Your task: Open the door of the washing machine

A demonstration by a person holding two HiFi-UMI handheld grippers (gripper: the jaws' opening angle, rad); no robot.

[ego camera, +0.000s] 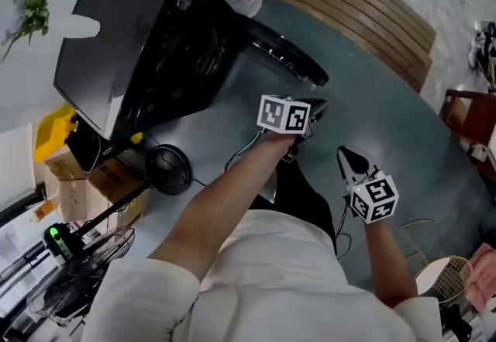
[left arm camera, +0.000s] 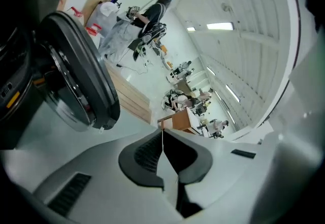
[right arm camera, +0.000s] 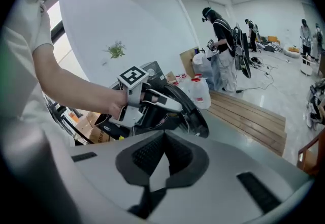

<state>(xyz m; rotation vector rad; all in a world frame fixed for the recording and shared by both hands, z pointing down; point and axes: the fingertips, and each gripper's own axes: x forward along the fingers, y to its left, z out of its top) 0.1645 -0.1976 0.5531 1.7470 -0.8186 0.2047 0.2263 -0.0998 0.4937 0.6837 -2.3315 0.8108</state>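
Washing machine door partly behind left gripper

**A:** Lighting status?

**B:** Bright and even. Ceiling strip lights overhead, slightly blown out in the left gripper view.

**A:** Shadows, glare?

**B:** Shadows are soft only. The black washing machine picks up pale highlights on its glossy front, and there's sheen on the door rim.

**A:** Sharpness?

**B:** Head view is crisp. Both gripper views are fisheye: straight lines bow and the corners vignette to black. Near foreground is soft. The right edge of the left gripper view is a pale blur. Far background is hazy.
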